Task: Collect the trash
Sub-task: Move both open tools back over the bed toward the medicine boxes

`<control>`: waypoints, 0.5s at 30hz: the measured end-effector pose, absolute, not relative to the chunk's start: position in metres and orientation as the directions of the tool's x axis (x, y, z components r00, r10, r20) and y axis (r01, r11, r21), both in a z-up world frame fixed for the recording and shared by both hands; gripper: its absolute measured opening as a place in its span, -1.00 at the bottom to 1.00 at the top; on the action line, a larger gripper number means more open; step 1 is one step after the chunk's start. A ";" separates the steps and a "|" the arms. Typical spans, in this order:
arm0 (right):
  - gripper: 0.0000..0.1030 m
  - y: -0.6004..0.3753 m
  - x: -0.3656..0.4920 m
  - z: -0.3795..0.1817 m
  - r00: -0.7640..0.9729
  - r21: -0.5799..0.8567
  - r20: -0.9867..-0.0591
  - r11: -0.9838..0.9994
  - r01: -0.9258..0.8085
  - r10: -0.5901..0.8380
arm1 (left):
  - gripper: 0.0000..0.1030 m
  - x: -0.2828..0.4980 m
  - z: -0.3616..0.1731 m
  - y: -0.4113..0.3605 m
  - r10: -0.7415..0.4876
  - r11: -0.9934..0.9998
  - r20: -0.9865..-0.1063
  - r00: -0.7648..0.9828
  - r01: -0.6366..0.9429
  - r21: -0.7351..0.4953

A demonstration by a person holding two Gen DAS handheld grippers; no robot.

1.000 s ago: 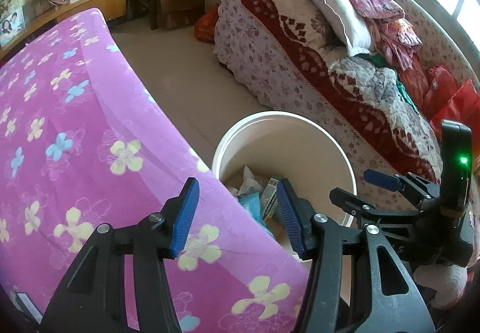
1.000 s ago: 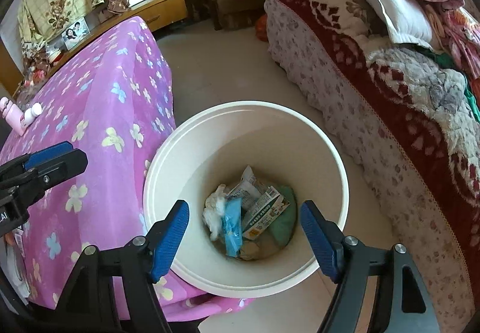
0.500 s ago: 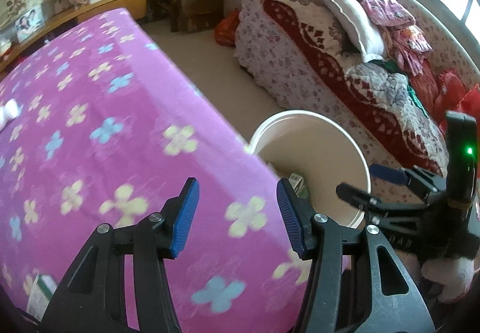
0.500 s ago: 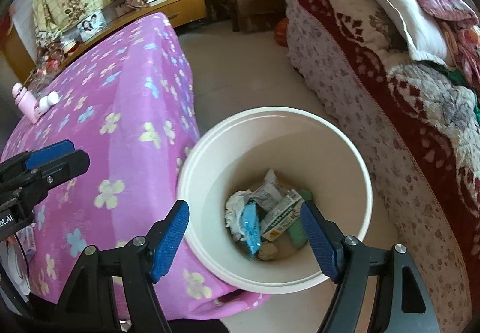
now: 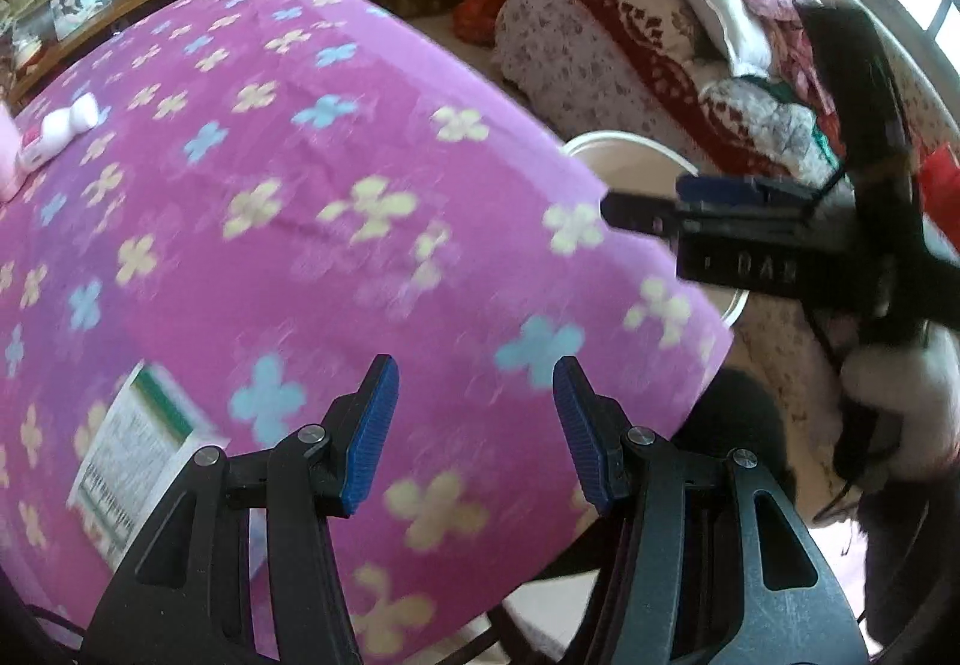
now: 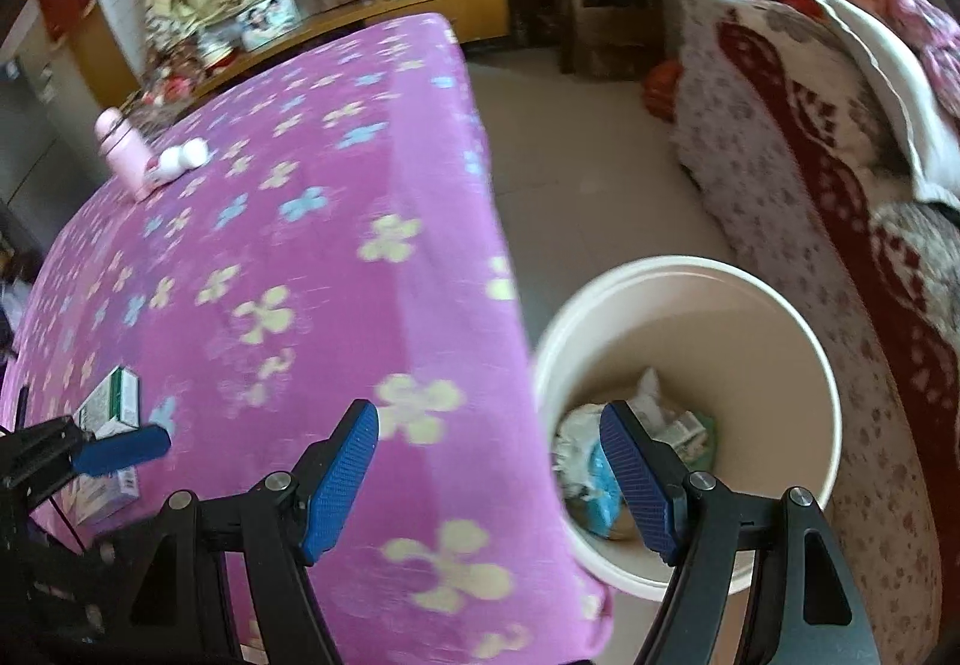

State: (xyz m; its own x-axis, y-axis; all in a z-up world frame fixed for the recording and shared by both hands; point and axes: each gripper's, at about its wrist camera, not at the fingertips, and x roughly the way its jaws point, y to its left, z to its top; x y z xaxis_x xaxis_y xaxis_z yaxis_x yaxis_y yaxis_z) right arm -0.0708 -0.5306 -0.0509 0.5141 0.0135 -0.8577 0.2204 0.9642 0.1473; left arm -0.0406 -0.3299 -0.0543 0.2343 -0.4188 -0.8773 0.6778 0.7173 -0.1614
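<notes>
Hovering over the pink flowered tablecloth (image 5: 288, 197), the left gripper (image 5: 474, 425) gapes wide and empty, a green-and-white carton (image 5: 138, 461) lying flat to its left. The right gripper (image 6: 489, 476) (also spread wide, holding nothing) straddles the table edge and the white bin (image 6: 798, 341), where wrappers (image 6: 606, 473) sit at the bottom.

Two handheld grippers are showing. The left gripper (image 5: 474, 425) is built of matte black plastic arms with triangular cut-outs and round silver screws at the joints. Its two fingers (image 5: 371, 428) are wearing ribbed bright-blue pads. The right gripper (image 6: 489, 476) is looking identical: black frame, silver screws, blue textured pads. A white fuzzy sleeve (image 5: 900, 395) and thin black cables are showing behind it.
</notes>
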 end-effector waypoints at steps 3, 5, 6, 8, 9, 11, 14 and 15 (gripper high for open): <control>0.44 -0.515 -0.064 -0.050 0.513 0.146 -0.858 0.971 0.189 0.030 | 0.01 -0.038 -0.059 -0.306 -0.391 0.739 -0.891 0.231 0.656 -0.154; 0.44 -0.503 -0.060 -0.049 0.514 0.150 -0.857 0.974 0.168 0.043 | 0.01 -0.037 -0.063 -0.287 -0.379 0.755 -0.898 0.225 0.636 -0.159; 0.44 -0.497 -0.058 -0.048 0.514 0.150 -0.856 0.976 0.158 0.048 | 0.01 -0.037 -0.064 -0.281 -0.375 0.761 -0.899 0.226 0.629 -0.160; 0.44 -0.490 -0.054 -0.047 0.515 0.148 -0.856 0.979 0.143 0.054 | 0.01 -0.039 -0.065 -0.269 -0.371 0.768 -0.900 0.227 0.621 -0.160; 0.44 -0.487 -0.052 -0.047 0.514 0.147 -0.856 0.980 0.137 0.056 | 0.01 -0.040 -0.066 -0.264 -0.366 0.769 -0.901 0.232 0.621 -0.153; 0.44 -0.478 -0.046 -0.047 0.512 0.146 -0.857 0.982 0.123 0.063 | 0.01 -0.036 -0.068 -0.257 -0.339 0.777 -0.903 0.262 0.619 -0.112; 0.44 -0.463 -0.039 -0.046 0.509 0.146 -0.857 0.984 0.099 0.076 | 0.01 -0.023 -0.071 -0.245 -0.321 0.798 -0.899 0.298 0.597 -0.087; 0.44 -0.457 -0.038 -0.046 0.508 0.147 -0.857 0.985 0.088 0.082 | 0.01 -0.014 -0.073 -0.239 -0.311 0.808 -0.900 0.306 0.583 -0.081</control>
